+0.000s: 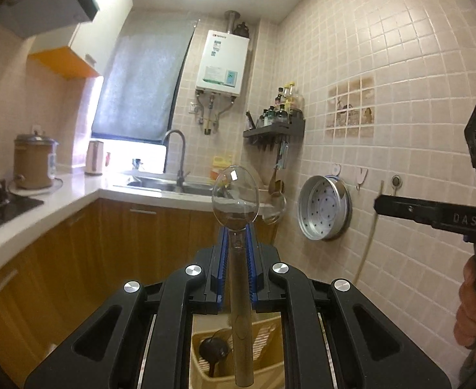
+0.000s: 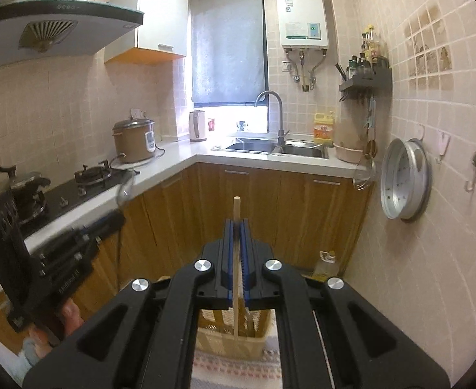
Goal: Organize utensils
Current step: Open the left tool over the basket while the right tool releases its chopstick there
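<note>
Mid-task, by my read: both utensils are lifted clear of the beige basket [image 1: 263, 340] on the floor and neither is placed yet. Left gripper [image 1: 237, 243] is clamped on the handle of a clear plastic spoon [image 1: 235, 196], bowl up, well above the basket. Right gripper [image 2: 237, 227] is pinched on a thin wooden stick [image 2: 236, 259], likely a chopstick, also above the basket. The basket holds a dark ladle [image 1: 213, 350]; the rest of its contents is hidden. Destination holder not identifiable.
</note>
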The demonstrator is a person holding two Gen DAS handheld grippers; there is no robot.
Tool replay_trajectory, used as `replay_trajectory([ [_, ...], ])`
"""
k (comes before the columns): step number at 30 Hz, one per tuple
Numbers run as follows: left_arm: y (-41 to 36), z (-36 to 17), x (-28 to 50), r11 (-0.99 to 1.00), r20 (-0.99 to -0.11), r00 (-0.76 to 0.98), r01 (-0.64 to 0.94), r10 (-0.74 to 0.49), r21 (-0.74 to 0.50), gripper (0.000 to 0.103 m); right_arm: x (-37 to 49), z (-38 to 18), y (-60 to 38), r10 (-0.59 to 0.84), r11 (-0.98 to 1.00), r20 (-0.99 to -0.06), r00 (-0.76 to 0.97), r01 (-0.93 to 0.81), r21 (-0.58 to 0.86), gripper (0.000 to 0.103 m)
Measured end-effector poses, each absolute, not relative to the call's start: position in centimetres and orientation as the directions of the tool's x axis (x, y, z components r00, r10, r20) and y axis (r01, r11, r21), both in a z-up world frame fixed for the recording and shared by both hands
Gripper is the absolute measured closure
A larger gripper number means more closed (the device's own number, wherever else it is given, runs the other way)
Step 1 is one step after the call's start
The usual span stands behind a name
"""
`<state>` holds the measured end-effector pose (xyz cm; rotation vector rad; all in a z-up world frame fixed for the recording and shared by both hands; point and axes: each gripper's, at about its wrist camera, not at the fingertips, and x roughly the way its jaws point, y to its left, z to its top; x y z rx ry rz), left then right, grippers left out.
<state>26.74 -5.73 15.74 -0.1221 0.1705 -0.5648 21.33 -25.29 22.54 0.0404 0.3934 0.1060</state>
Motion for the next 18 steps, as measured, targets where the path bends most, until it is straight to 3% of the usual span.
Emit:
replay_trajectory([
  [13, -6.8, 12.8, 29.6, 0.840, -0.142, 0.830, 0.519, -0.540, -0.161, 0.094, 24.0, 21.3, -25.0, 0.143, 0.989, -0.360, 0.922, -0.118, 0.091, 0.100],
  [18, -7.0, 11.6, 30.2, 0.846, -0.160, 0.833, 0.506, -0.530, -0.167, 0.094, 24.6, 19.3, -24.7, 0.161, 0.986, -0.393, 0.905, -0.130, 0.105, 0.100],
])
